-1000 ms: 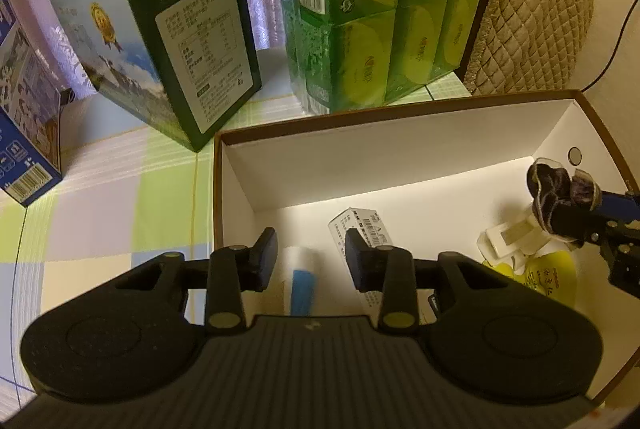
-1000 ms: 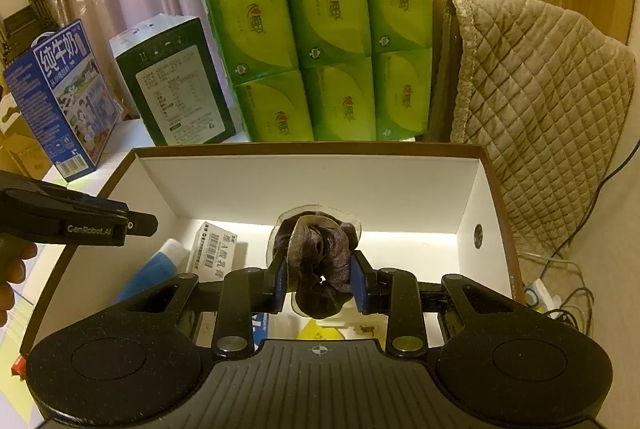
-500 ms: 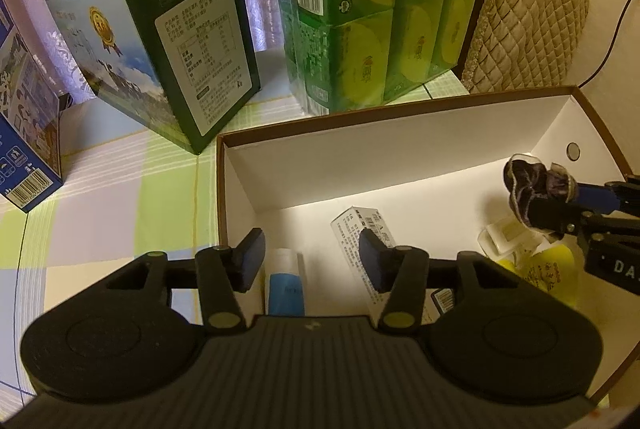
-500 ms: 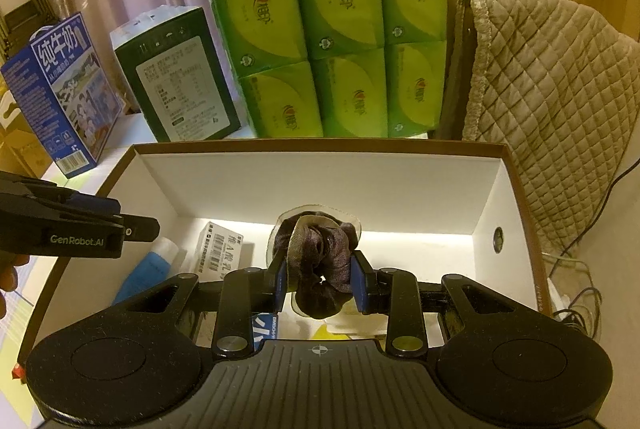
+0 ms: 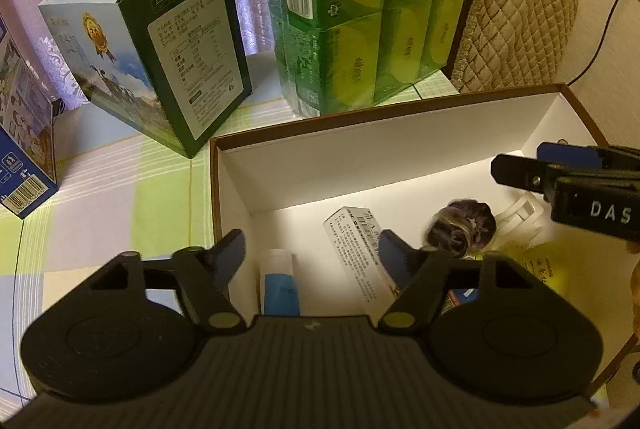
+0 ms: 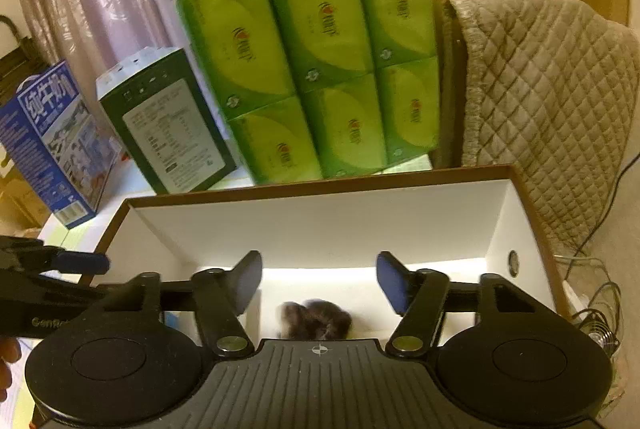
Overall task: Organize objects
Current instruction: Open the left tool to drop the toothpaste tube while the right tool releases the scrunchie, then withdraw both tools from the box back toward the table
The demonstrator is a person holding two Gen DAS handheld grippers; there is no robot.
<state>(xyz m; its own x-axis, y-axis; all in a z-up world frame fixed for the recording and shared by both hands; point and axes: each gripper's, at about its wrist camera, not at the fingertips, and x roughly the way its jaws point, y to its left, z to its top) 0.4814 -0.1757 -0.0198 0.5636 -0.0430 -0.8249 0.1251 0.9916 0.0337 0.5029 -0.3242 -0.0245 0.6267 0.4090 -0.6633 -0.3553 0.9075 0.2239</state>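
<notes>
A dark purple scrunchie lies loose inside the white box with a brown rim, blurred in both views; the right wrist view shows this scrunchie just below my right gripper. That gripper is open with nothing between its fingers and hovers over the box. My left gripper is also open, over the box's near left part. Beneath it lie a blue and white tube and a white printed carton. My right gripper enters the left wrist view from the right.
A green and white carton, a blue milk carton and a stack of green tissue packs stand behind the box. A quilted cover is at the back right. Yellow pouch and white plastic piece lie inside the box.
My right gripper has opened and let the scrunchie drop into the box. My left gripper has opened wider.
</notes>
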